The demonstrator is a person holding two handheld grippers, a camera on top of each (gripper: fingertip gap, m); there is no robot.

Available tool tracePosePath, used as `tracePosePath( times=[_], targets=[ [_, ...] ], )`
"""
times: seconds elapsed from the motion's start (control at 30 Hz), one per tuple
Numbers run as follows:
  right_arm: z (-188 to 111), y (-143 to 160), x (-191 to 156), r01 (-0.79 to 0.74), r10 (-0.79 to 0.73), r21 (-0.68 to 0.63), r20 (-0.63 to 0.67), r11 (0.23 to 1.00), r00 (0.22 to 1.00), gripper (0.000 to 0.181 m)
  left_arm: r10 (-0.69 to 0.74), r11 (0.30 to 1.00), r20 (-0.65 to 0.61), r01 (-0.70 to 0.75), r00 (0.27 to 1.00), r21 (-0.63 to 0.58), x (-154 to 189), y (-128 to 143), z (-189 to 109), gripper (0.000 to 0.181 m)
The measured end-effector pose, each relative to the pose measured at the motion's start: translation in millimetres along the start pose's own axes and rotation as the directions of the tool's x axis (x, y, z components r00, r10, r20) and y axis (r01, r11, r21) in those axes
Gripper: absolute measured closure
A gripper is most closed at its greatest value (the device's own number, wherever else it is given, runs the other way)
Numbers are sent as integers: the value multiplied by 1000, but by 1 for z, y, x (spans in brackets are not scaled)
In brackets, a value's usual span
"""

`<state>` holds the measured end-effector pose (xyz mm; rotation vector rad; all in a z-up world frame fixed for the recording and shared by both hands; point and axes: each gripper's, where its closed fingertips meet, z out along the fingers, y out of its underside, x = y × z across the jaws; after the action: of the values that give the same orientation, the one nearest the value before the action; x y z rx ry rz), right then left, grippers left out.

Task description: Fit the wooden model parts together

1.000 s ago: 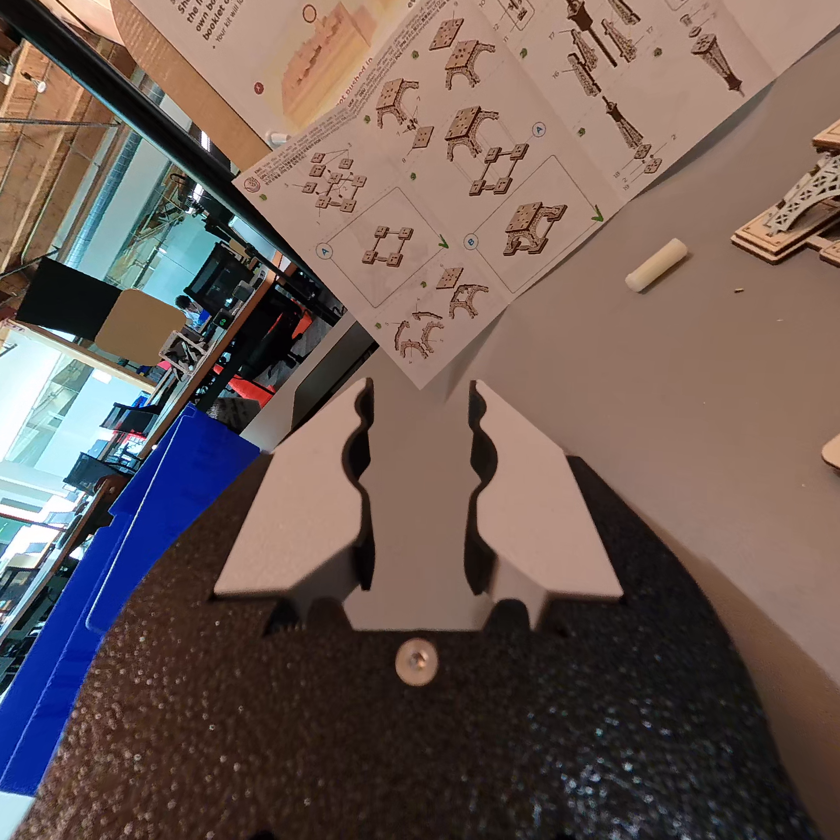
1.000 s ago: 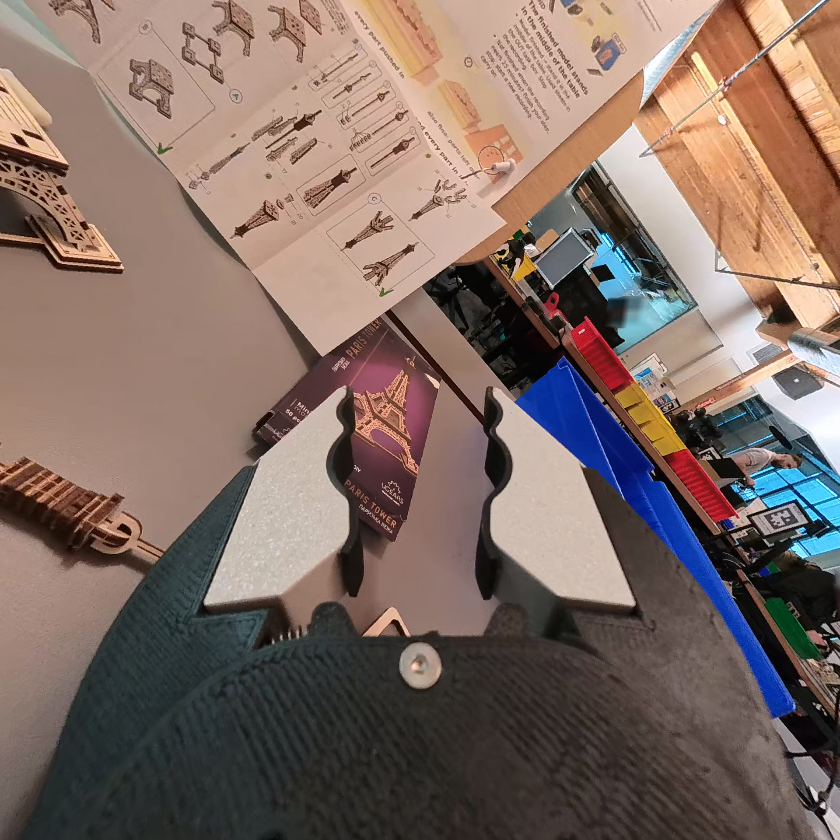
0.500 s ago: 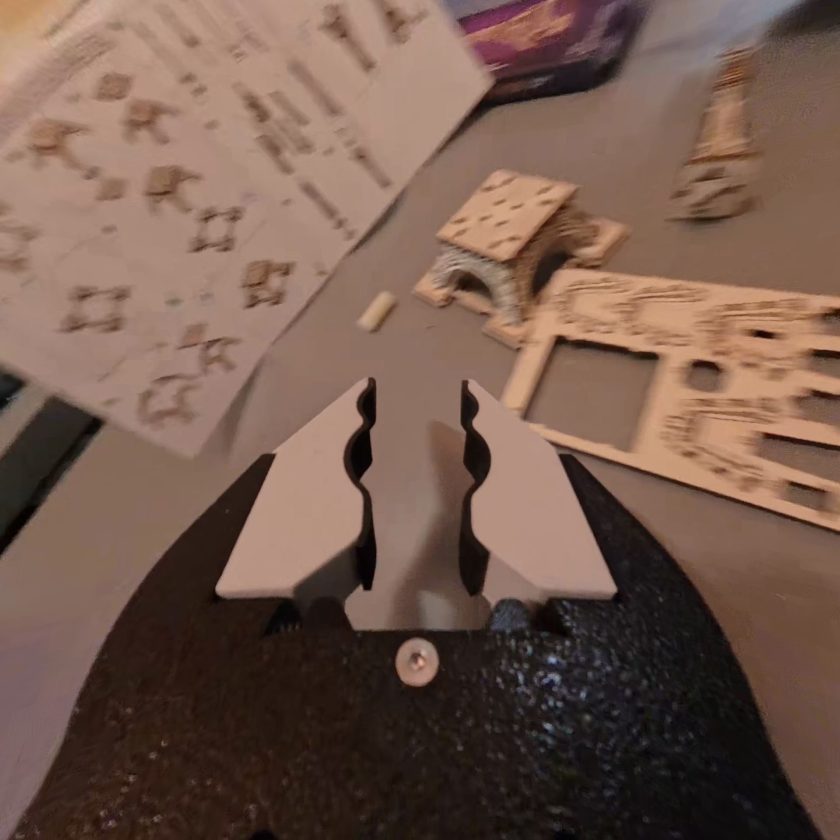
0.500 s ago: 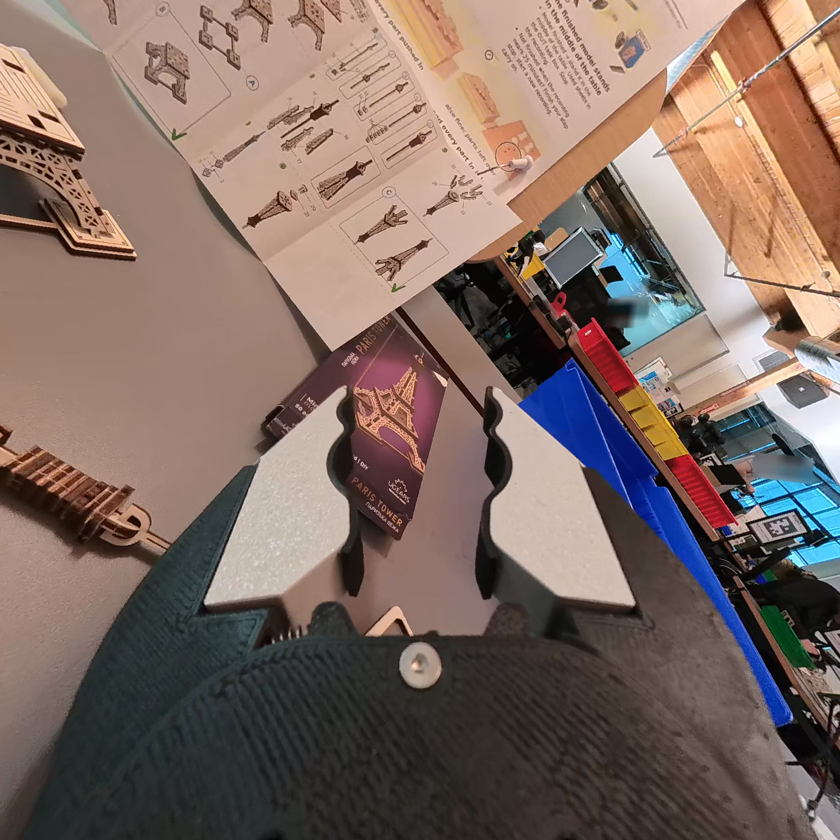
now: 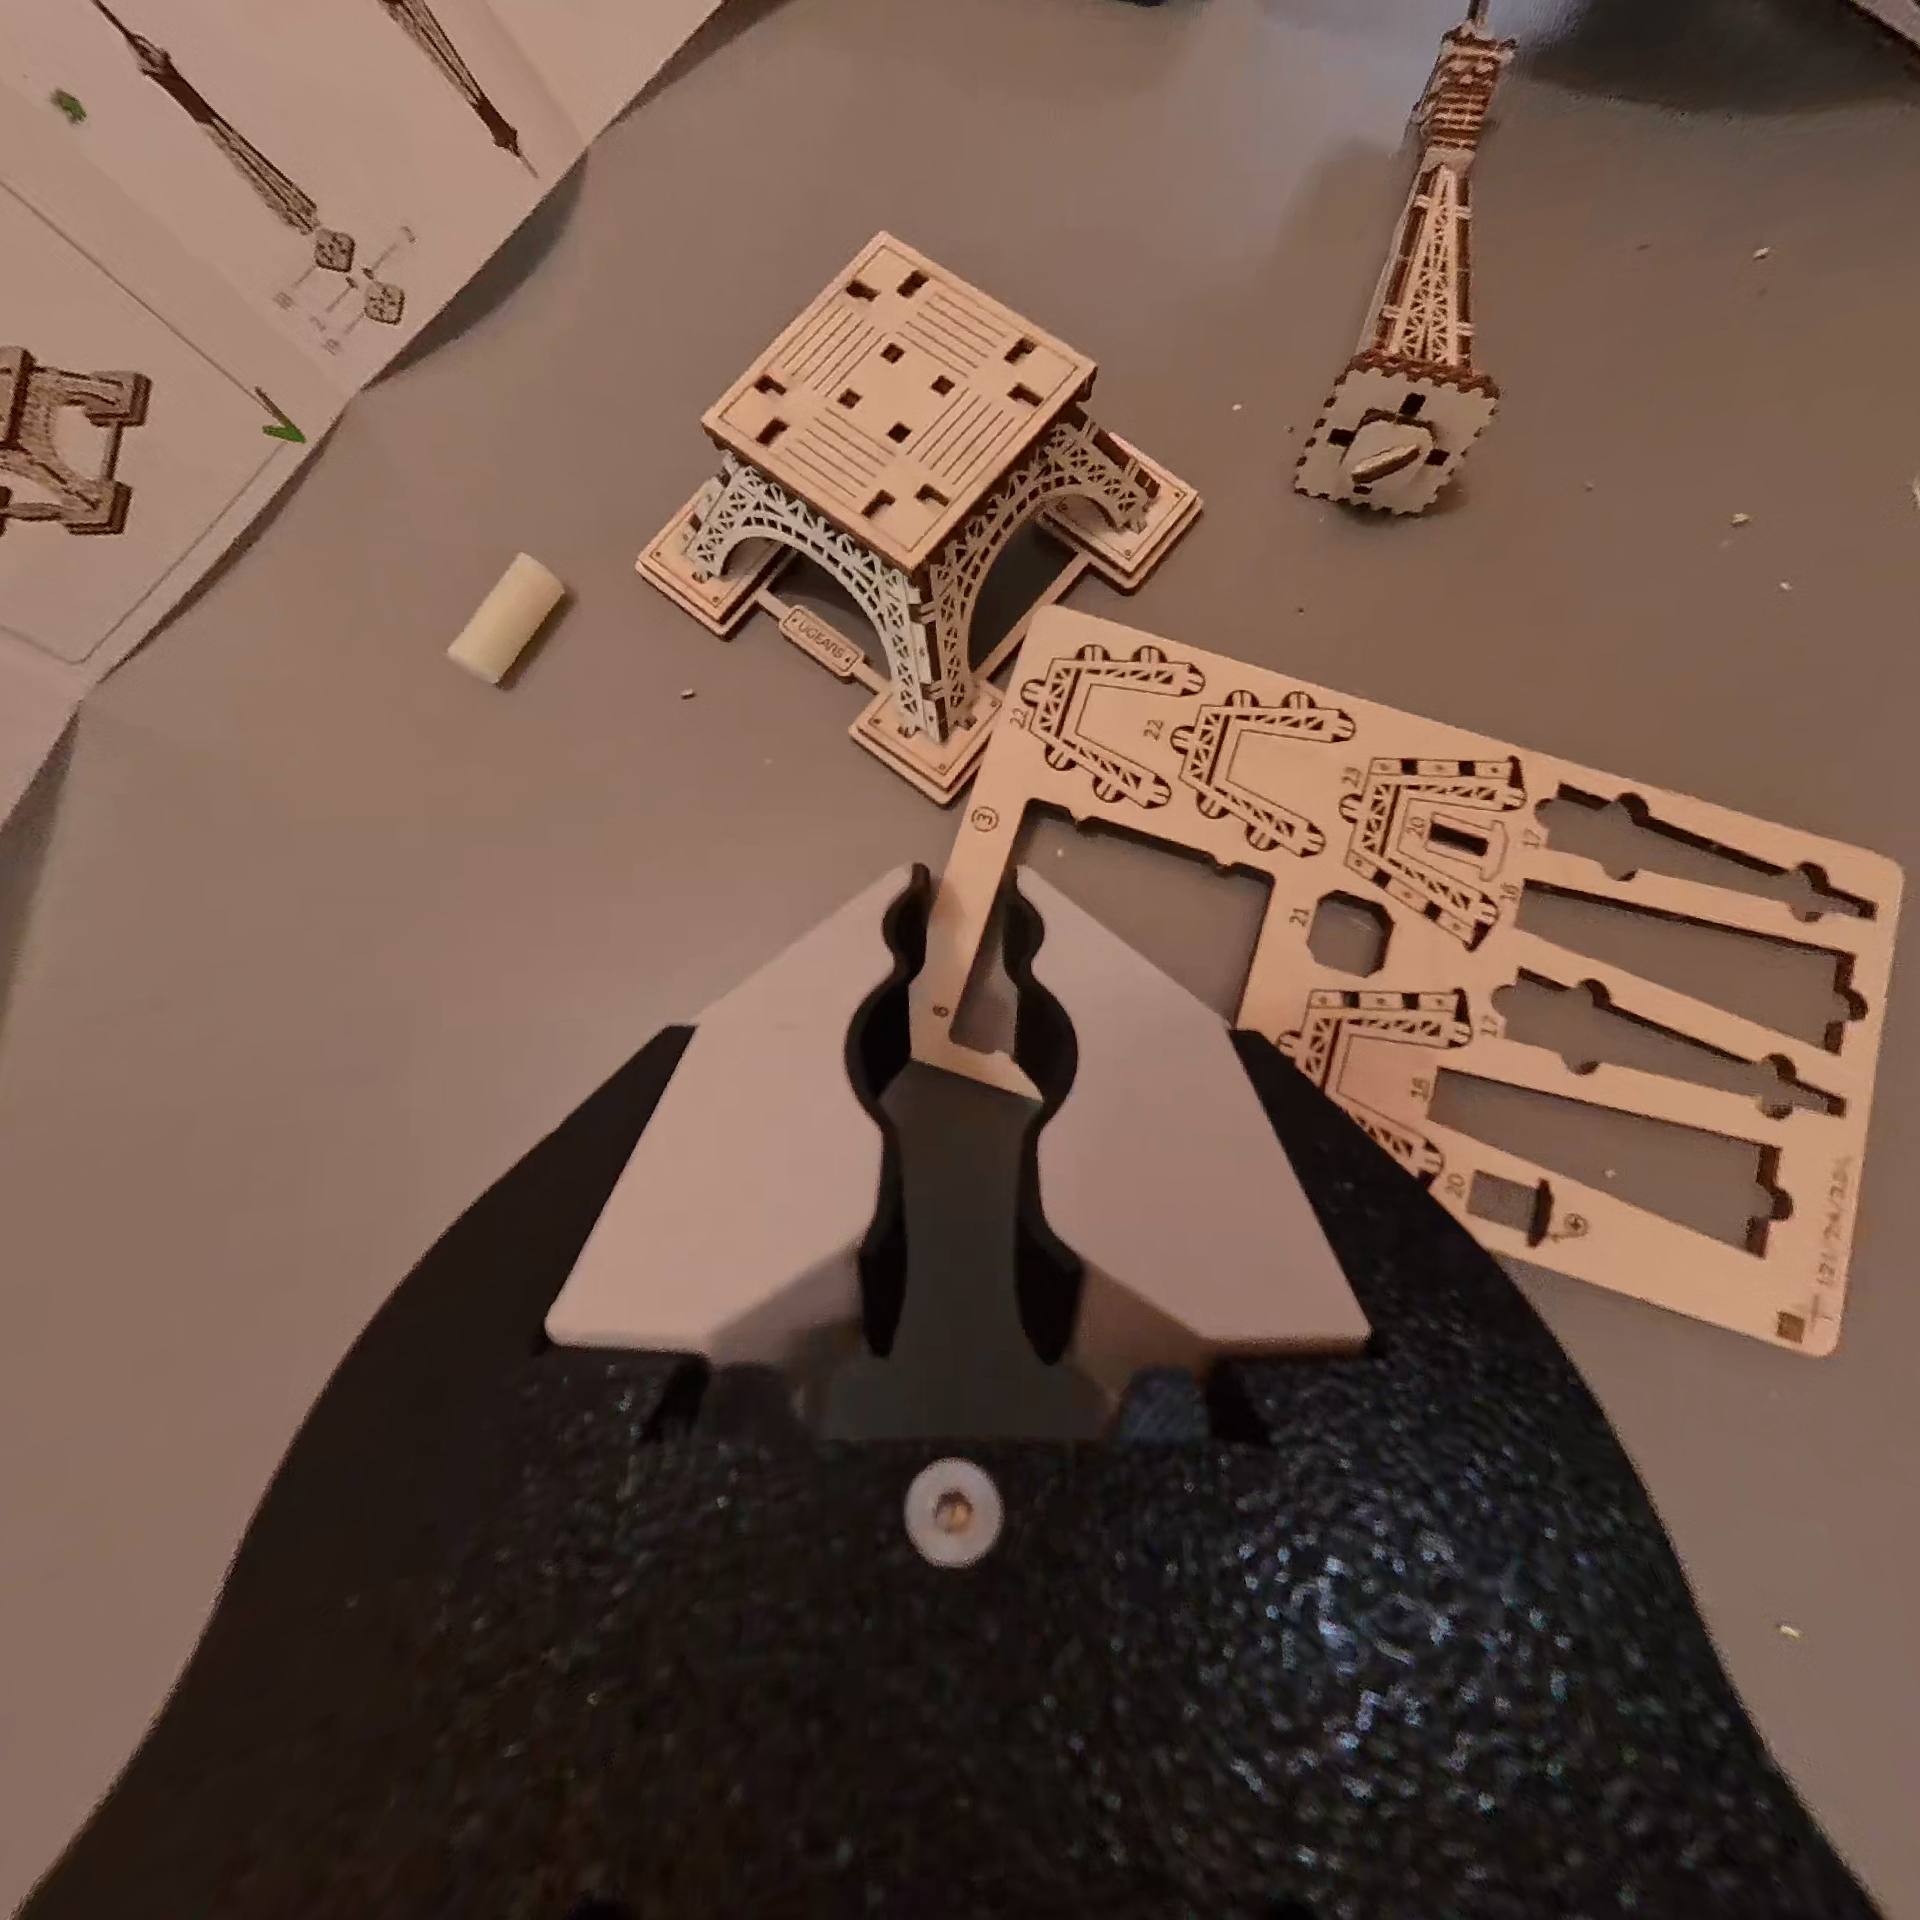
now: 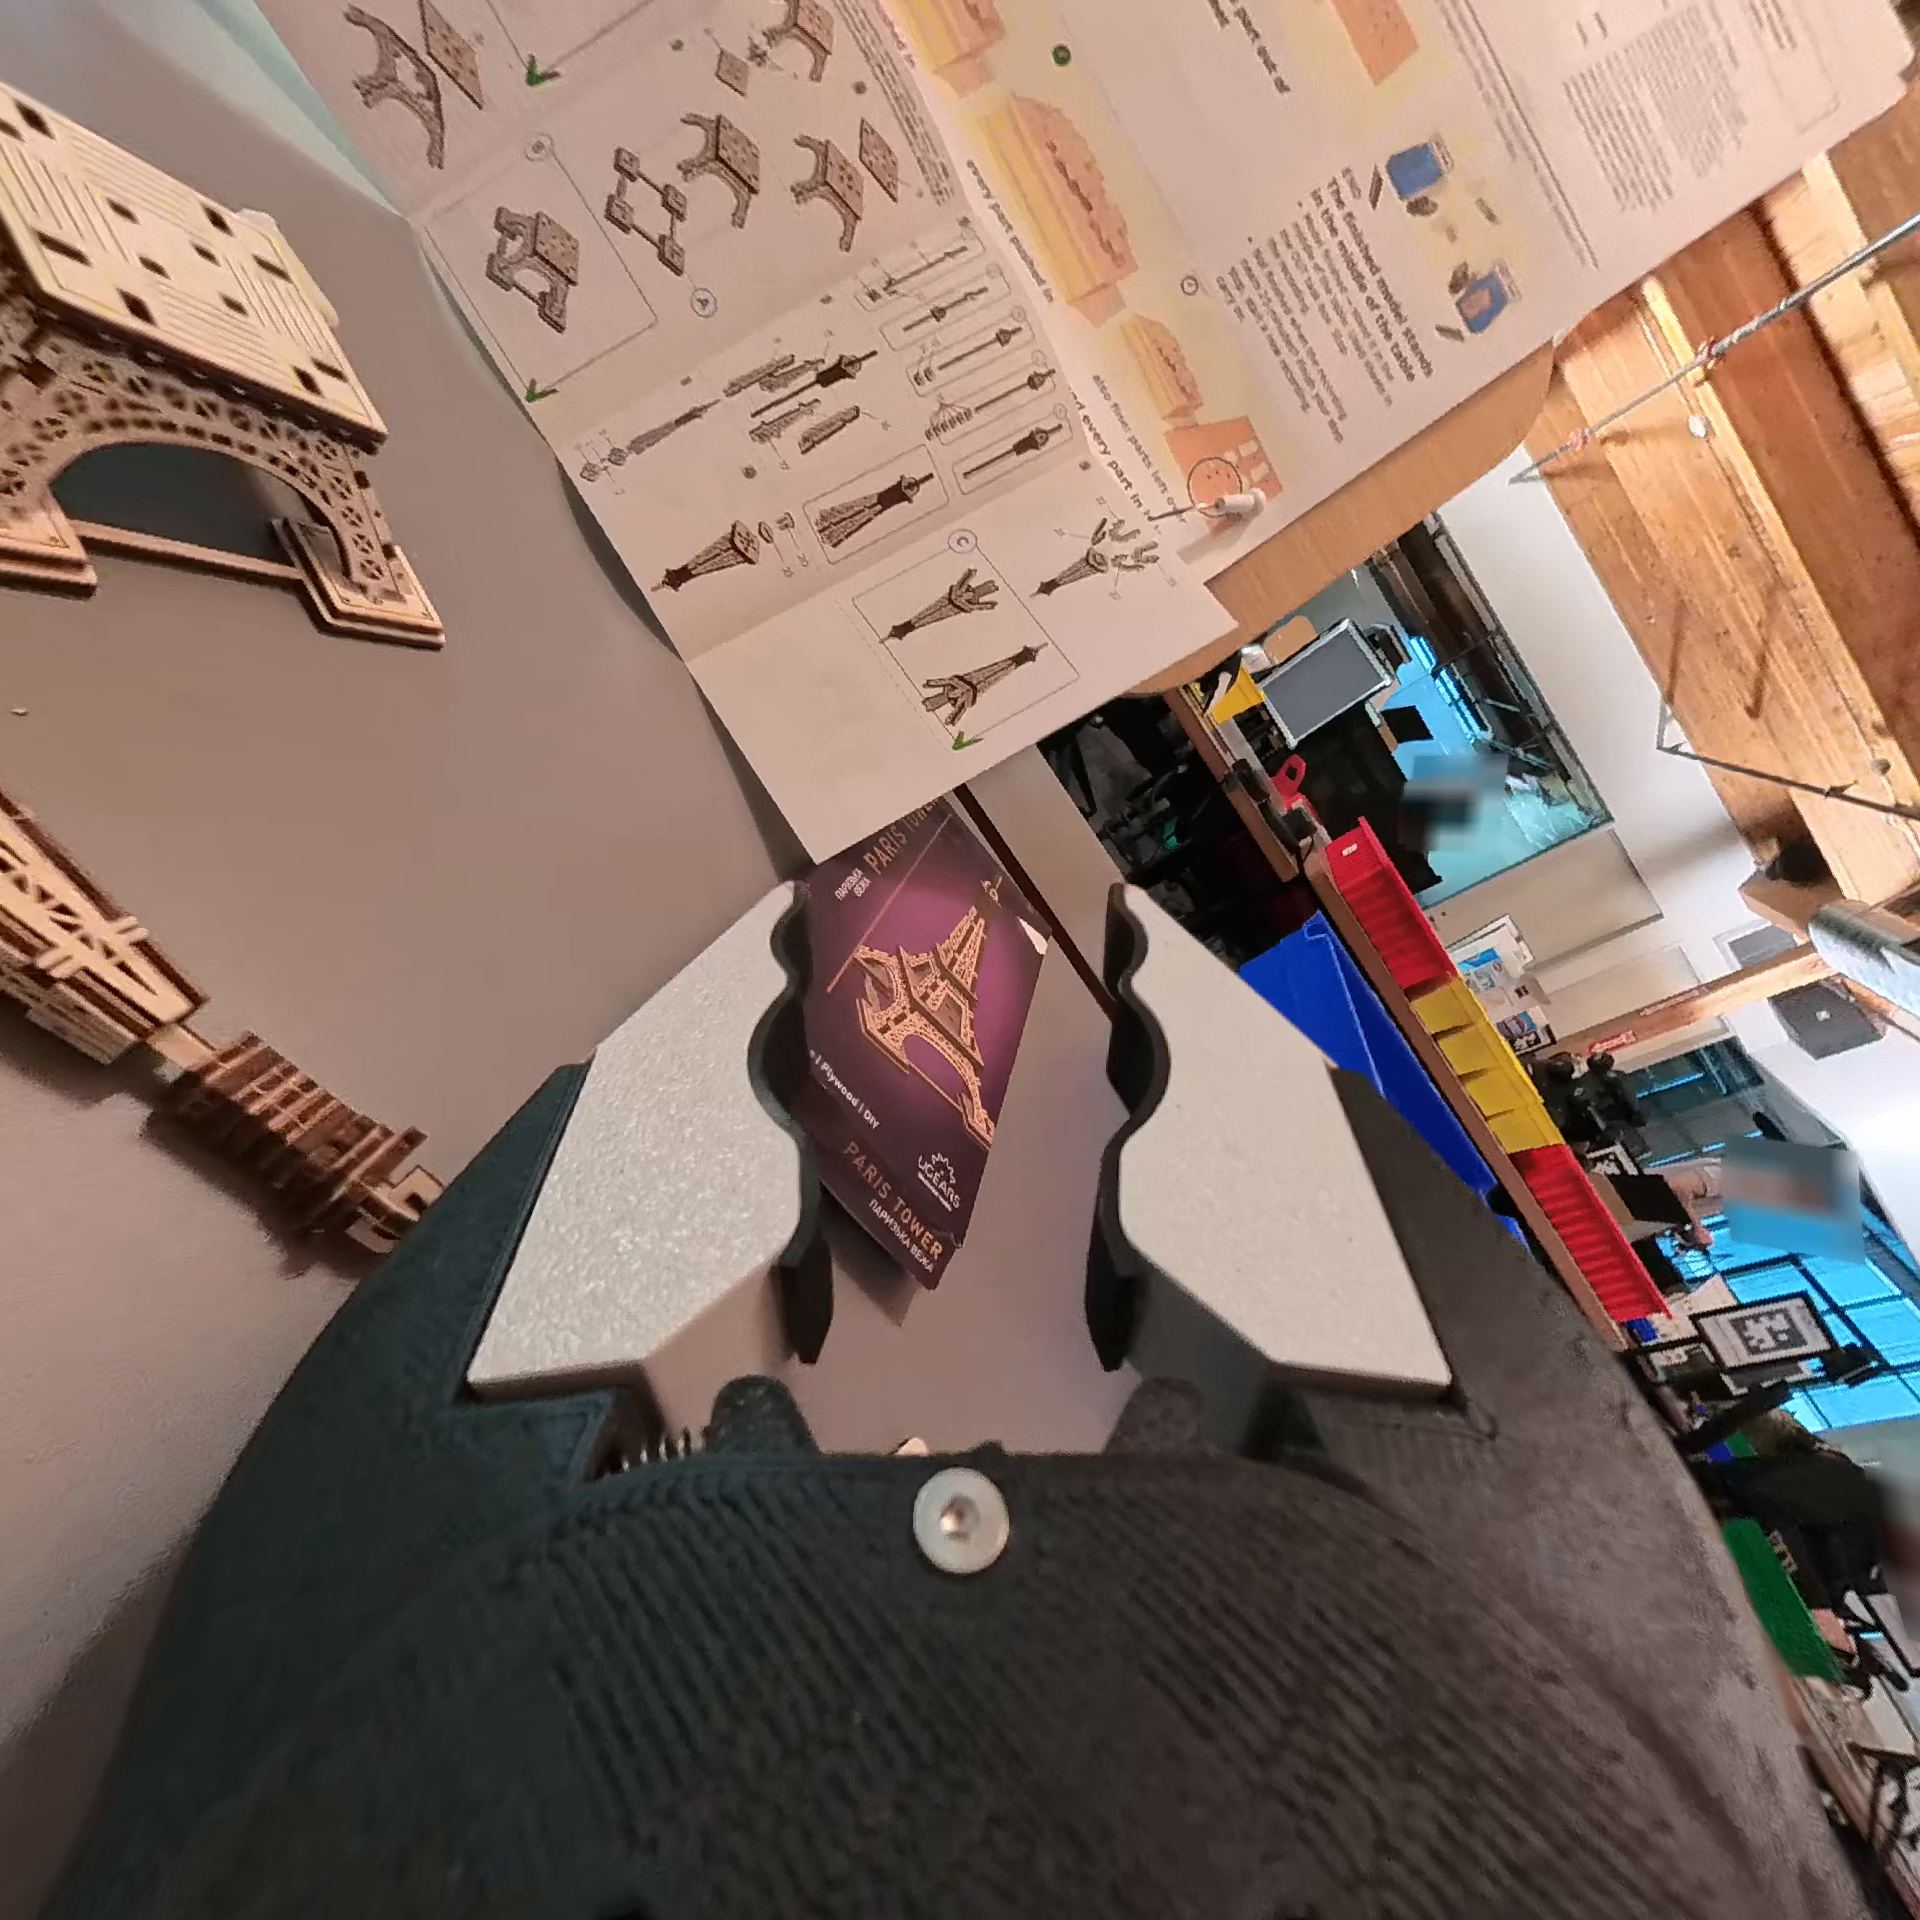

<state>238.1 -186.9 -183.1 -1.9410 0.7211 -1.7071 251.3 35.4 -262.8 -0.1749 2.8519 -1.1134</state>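
Wooden sheet (image 5: 1455,997) now lies between left fingers (image 5: 727,1122).

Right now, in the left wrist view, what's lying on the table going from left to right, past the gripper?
Instruction sheet → small cream cylinder → tower base → tower spire, lying on its side.

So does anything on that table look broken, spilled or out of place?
Nothing looks broken. The tower's top section lies on its side, apart from the upright arched base, so it is not yet fitted. Pale crumbs are scattered on the grey table, and a small cream cylinder lies loose beside the base.
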Motion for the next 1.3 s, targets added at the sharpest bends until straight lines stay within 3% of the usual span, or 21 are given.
tracePosePath(
  times=[0.17, 0.27, 0.3, 0.37, 0.43, 0.5, 0.57, 0.6, 0.63, 0.73, 0.87, 0.93, 1.07, 1.3],
  targets=[
    [-9, -29, -8, -67, 61, 90, 73, 994, 995, 128, 59, 997, 63, -62, 996, 45, -3, -8, -25, 172],
    [-24, -69, -45, -225, 155, 181, 335, 957, 929, 129, 138, 982, 111, -150, 984, 110, 5, -26, -51, 172],
    [-32, -86, -58, -322, 213, 187, 444, 928, 870, 130, 161, 977, 109, -174, 981, 127, 12, -32, -58, 172],
    [-55, -122, -82, -539, 322, 146, 665, 829, 674, 139, 214, 961, 99, -227, 972, 156, 28, -44, -69, 172],
    [-71, -145, -98, -697, 417, 7, 797, 717, 437, 139, 253, 946, 132, -274, 958, 175, 38, -55, -77, 172],
    [-88, -159, -115, -749, 432, -139, 877, 647, 210, 142, 287, 934, 151, -312, 946, 173, 48, -62, -82, 172],
    [-94, -165, -118, -786, 446, -211, 890, 581, 91, 151, 302, 929, 149, -326, 942, 177, 57, -67, -84, 172],
    [-93, -167, -115, -808, 457, -220, 887, 546, 67, 164, 309, 925, 136, -331, 941, 185, 62, -69, -84, 172],
    [-91, -167, -113, -825, 473, -223, 879, 520, 61, 175, 309, 925, 125, -329, 943, 192, 66, -70, -84, 172],
    [-92, -166, -116, -815, 455, -210, 888, 540, 72, 175, 286, 933, 77, -296, 955, 206, 70, -68, -85, 172],
    [-101, -173, -115, -818, 404, -186, 913, 545, 62, 177, 194, 938, -49, -170, 980, 303, 79, -82, -100, 155],
    [-101, -174, -116, -816, 408, -175, 909, 551, 81, 176, 173, 929, -14, -159, 985, 335, 75, -94, -108, 159],
    [-92, -168, -123, -789, 437, -132, 880, 601, 185, 172, 273, 899, 114, -296, 955, 323, 82, -103, -112, 174],
    [-95, -168, -143, -732, 419, -129, 879, 669, 228, 170, 281, 934, 114, -299, 953, 194, 89, -77, -78, 181]
  ],
)
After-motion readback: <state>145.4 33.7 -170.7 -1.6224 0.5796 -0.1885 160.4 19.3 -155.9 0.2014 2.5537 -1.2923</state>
